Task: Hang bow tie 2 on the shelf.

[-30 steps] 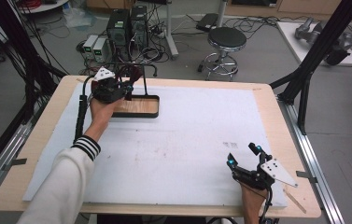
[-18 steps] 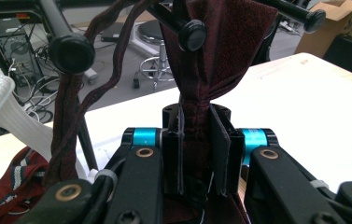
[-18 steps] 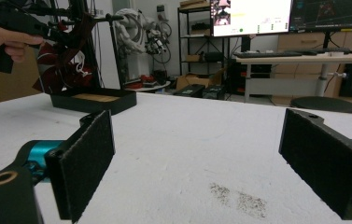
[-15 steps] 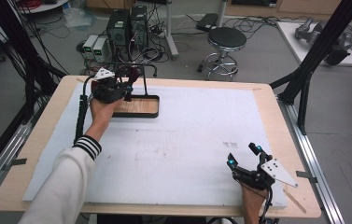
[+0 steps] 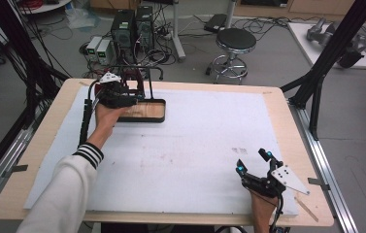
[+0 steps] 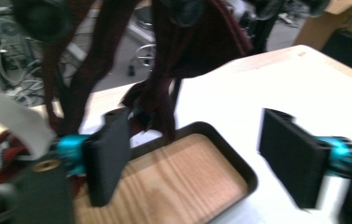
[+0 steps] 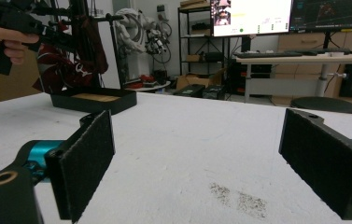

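A black tray with a wooden floor [image 5: 147,111] stands at the table's far left, and a black rack [image 5: 141,80] rises from it. Dark red cloth strips [image 6: 164,70] hang from the rack. My left gripper [image 5: 122,94] is held over the tray's left end, close to the cloth. In the left gripper view the left gripper [image 6: 199,158] is open, its pads [image 6: 106,158] wide apart above the tray [image 6: 164,182], with one strip hanging just beyond them. My right gripper [image 5: 252,161] rests low near the front right of the white mat, open and holding nothing [image 7: 206,163].
A white mat [image 5: 195,145] covers most of the wooden table. A dark smudge [image 7: 239,198] marks the mat just ahead of the right gripper. Black frame posts [image 5: 316,87] stand at the table's sides. A stool [image 5: 236,41] and computers [image 5: 129,26] sit on the floor beyond.
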